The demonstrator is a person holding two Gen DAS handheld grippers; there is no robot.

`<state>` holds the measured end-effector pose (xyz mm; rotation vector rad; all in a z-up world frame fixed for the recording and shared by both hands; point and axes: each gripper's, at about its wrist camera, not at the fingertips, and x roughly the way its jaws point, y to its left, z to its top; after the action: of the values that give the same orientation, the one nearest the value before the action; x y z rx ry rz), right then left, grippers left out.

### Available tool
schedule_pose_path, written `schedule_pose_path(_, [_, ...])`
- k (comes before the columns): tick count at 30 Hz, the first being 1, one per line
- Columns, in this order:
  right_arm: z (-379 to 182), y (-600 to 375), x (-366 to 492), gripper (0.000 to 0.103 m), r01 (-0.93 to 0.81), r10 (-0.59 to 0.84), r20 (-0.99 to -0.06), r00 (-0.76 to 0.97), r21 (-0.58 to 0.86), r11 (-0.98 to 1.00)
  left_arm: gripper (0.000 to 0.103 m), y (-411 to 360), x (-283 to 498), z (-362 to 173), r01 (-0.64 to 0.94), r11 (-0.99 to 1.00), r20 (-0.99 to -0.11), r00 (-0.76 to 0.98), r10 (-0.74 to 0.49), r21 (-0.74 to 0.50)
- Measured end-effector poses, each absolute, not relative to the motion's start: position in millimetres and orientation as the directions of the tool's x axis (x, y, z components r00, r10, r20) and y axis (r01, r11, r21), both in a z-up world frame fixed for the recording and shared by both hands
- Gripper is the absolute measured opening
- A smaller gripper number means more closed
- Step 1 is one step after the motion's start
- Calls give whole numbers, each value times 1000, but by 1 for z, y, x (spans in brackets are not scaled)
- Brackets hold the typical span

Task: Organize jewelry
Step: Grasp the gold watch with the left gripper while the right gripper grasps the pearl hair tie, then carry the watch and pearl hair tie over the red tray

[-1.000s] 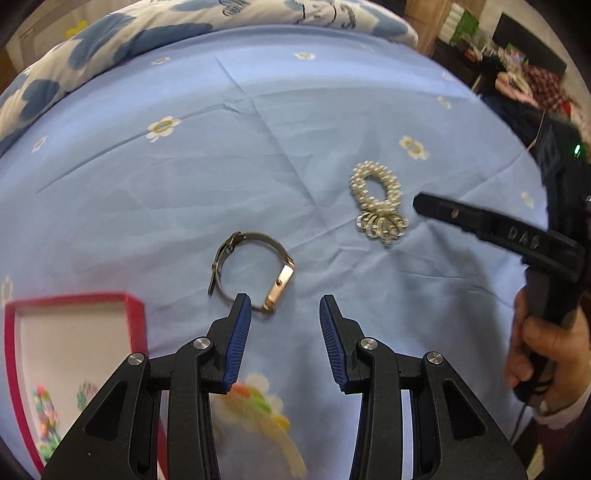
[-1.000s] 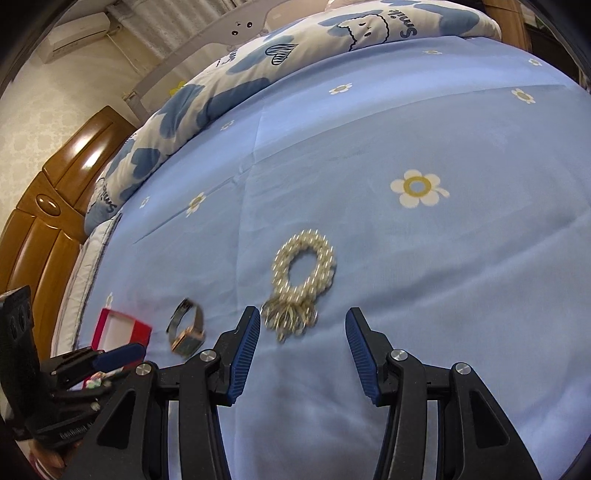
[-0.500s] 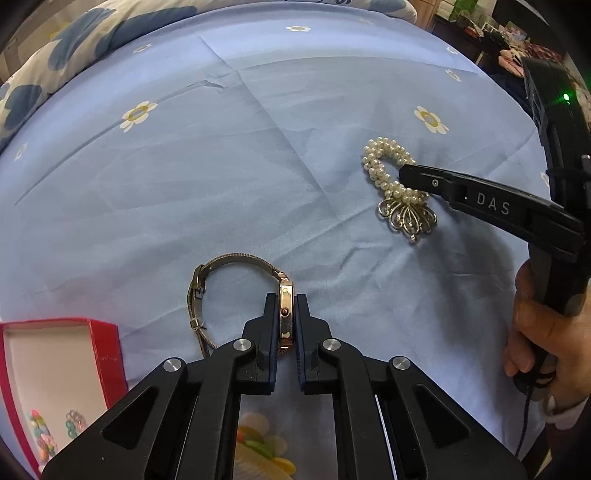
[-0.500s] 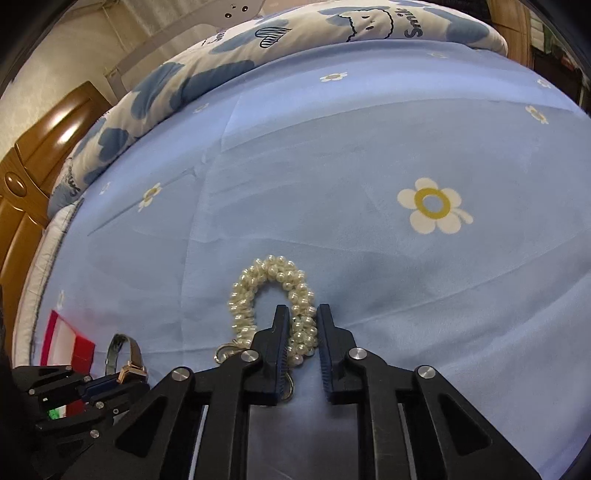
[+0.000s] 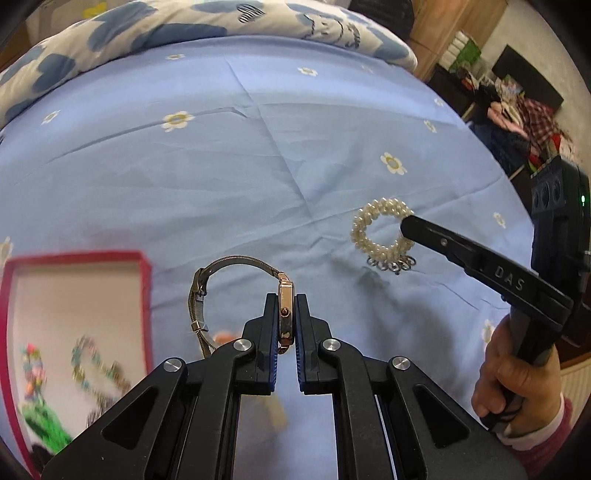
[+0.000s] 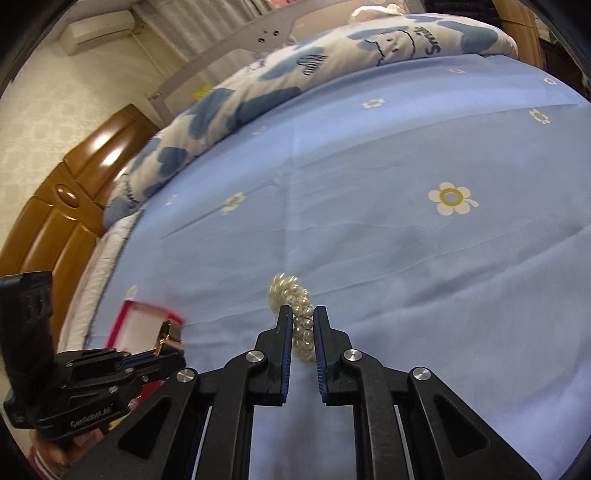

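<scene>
Looking along our left hand-held gripper [image 5: 285, 321], we see its blue pads clamped on the gold case of the watch [image 5: 285, 314], whose mesh strap loops out toward ten o'clock, clear of the blue flowered bed sheet [image 5: 221, 166]. At eight o'clock lies the red-rimmed box [image 5: 144, 295], blurred, with beaded pieces inside. At two o'clock the pearl bracelet [image 5: 364, 236] hangs from the tip of our right hand-held gripper [image 5: 406, 223], small metal charms dangling beneath it, and a hand [image 5: 517, 376] grips that tool's handle at four o'clock. A cloud-print quilt [image 5: 184, 22] lies across twelve o'clock. From the right wrist, our right hand-held gripper [image 6: 303, 325] is closing, its pads pressed on the pearl bracelet [image 6: 301, 314], whose loop rises toward twelve o'clock above the bed sheet [image 6: 369, 184]. At nine o'clock the left hand-held gripper [image 6: 162, 350] holds the watch [image 6: 164, 332] over the near corner of the red-rimmed box [image 6: 125, 317]. A wooden headboard [image 6: 55, 221] runs from nine to ten o'clock.
</scene>
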<state>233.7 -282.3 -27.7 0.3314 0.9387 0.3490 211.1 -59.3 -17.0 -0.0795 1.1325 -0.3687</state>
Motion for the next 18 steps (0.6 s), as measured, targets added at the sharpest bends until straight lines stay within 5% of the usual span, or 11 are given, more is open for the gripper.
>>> schedule_pose_path(18, [4, -224, 157, 11, -257, 564, -660, 497, 509, 822, 6, 26, 127, 13, 80, 954, -827, 481, -291, -289])
